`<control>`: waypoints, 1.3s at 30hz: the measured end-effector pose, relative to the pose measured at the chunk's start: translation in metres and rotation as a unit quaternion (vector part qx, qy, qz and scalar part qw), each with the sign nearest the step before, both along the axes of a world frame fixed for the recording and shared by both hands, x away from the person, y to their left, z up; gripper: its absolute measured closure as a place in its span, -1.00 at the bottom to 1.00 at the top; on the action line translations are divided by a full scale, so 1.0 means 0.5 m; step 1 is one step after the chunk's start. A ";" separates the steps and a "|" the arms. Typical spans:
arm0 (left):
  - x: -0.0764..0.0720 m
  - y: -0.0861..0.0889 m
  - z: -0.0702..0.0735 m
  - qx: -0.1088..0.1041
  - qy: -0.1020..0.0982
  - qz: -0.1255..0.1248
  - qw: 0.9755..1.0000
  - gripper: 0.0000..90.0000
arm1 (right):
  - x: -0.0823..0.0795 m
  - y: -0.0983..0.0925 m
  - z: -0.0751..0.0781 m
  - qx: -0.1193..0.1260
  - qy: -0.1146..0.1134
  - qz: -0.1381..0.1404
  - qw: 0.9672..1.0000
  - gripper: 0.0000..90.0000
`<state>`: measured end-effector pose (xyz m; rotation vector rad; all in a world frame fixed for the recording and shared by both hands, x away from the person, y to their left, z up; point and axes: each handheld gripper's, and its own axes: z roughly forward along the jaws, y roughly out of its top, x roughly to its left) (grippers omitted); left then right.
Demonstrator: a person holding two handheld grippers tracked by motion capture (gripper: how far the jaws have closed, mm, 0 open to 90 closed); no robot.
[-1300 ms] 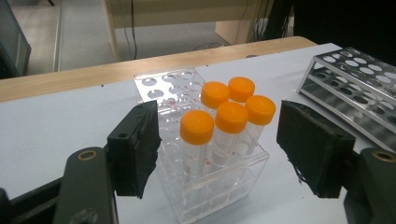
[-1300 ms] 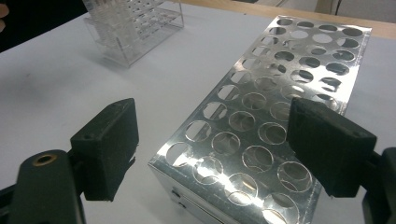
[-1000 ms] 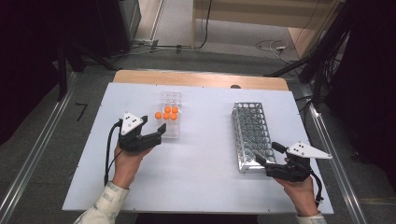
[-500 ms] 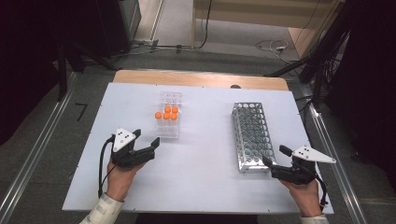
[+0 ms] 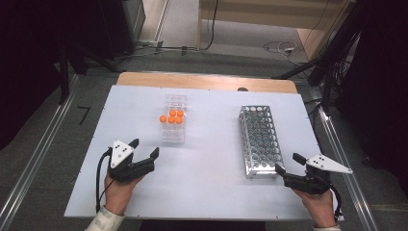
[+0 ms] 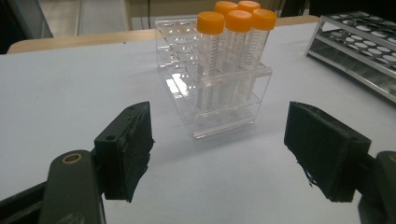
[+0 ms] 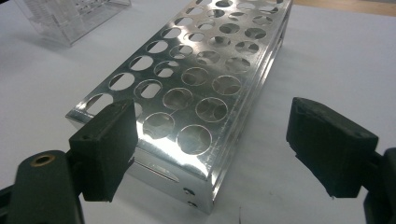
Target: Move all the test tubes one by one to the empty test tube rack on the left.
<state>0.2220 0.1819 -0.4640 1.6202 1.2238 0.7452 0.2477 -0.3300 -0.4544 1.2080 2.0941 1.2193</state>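
A clear plastic rack (image 5: 174,126) stands left of the table's middle and holds several orange-capped tubes (image 5: 172,116). A shiny metal rack (image 5: 259,140) with many round holes lies to the right, and no tubes show in it. My left gripper (image 5: 144,147) hovers open below and left of the clear rack, with nothing between its jaws. In the left gripper view the clear rack (image 6: 219,98) and its tubes (image 6: 233,42) stand ahead of the open left gripper (image 6: 224,154). My right gripper (image 5: 287,162) is open at the metal rack's near right corner. The right gripper view shows that rack's (image 7: 196,79) near end between the spread jaws, untouched.
The white tabletop (image 5: 207,183) lies bare between the two hands. A wooden strip (image 5: 202,81) runs along its far edge. Metal rails (image 5: 29,168) flank the table, and cables (image 5: 284,48) lie on the floor beyond.
My left hand has drawn back toward the near left, away from the clear rack. The right hand has slid slightly nearer the table's front edge. Both pairs of jaws stay spread.
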 end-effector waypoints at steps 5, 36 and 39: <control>-0.002 0.006 -0.004 0.004 0.002 0.004 1.000 -0.47 | -0.004 -0.010 0.000 0.002 -0.001 -0.006 1.000 -0.67; -0.038 0.078 -0.020 0.001 0.011 0.059 0.998 -0.53 | -0.026 -0.064 -0.004 0.008 0.002 -0.038 0.999 -0.67; -0.043 0.089 -0.021 0.000 0.011 0.066 0.998 -0.54 | -0.027 -0.068 -0.005 0.010 0.002 -0.040 0.999 -0.67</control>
